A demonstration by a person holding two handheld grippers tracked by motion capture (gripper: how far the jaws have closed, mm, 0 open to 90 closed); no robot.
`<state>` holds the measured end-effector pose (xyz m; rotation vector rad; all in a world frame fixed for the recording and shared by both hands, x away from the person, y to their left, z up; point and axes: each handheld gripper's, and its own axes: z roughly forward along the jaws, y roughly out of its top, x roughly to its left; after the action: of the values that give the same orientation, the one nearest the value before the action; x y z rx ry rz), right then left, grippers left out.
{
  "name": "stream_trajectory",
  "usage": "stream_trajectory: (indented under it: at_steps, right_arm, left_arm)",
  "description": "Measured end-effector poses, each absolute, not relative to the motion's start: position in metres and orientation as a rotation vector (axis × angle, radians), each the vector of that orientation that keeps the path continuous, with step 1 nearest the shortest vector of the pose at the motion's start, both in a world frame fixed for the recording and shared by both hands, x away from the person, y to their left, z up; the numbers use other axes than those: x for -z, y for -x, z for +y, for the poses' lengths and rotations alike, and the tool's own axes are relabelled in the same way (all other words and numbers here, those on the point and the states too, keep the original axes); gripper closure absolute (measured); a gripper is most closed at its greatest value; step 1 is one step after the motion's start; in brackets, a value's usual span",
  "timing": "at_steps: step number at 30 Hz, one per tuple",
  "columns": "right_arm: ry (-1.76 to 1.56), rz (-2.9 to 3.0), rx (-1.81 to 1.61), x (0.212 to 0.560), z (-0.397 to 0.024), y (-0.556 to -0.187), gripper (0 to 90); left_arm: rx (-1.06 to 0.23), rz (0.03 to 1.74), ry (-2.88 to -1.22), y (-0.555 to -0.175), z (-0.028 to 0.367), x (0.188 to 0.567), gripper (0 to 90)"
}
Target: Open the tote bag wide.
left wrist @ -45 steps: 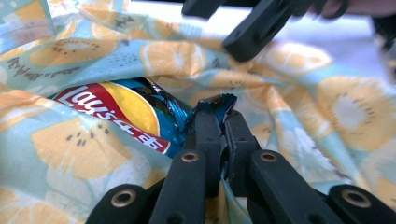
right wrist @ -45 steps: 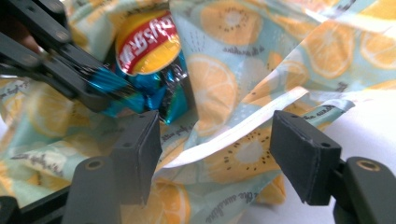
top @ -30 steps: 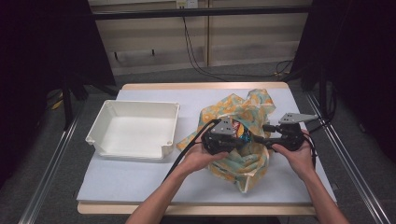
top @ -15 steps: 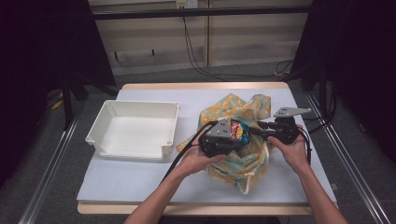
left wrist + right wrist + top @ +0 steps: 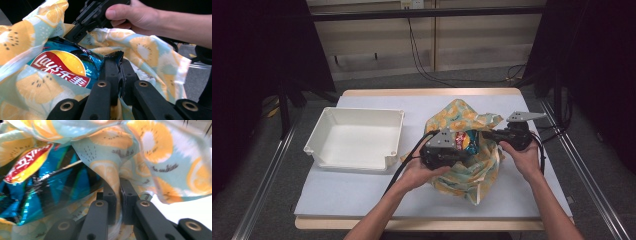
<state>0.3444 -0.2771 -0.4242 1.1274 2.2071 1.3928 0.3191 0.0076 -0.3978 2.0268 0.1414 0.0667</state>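
Note:
A cloth bag (image 5: 472,172) printed with orange slices lies on the table's right half. A blue Lay's chip bag (image 5: 468,141) sticks out of its mouth. My left gripper (image 5: 460,151) comes in from the left and is shut on the chip bag's (image 5: 62,66) crimped corner, as the left gripper (image 5: 119,61) view shows. My right gripper (image 5: 486,134) reaches in from the right. Its jaws have just been closing and are now shut on a fold of the cloth bag (image 5: 150,150), beside the chip bag (image 5: 32,185). The right gripper (image 5: 117,186) pads pinch that fold.
A white empty tray (image 5: 357,162) stands on the left half of the pale blue table (image 5: 362,195). Cables trail from both grippers across the table. Metal rails run along both sides, and dark frames stand behind.
The right gripper has edged left to the cloth bag's mouth. The chip bag's top shows more clearly between the two grippers. The left hand has stayed put.

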Motion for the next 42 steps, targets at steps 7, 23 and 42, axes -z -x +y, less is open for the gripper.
stream_trajectory:
  at_steps: [7, 23, 42]
  right_arm:
    - [-1.177, 2.175, -1.373, 0.429, -0.285, -0.356, 87.5]
    - [-1.255, 2.166, -1.366, 0.447, -0.298, -0.375, 86.3]
    - [-1.243, 2.183, -1.335, 0.444, -0.299, -0.367, 71.6]
  left_arm:
    - [-0.05, 0.121, -2.017, -0.313, 0.01, 0.394, 87.7]
    - [-0.03, 0.054, -2.003, -0.3, 0.022, 0.379, 88.3]
    - [-0.031, 0.111, -1.898, -0.306, 0.045, 0.367, 88.7]
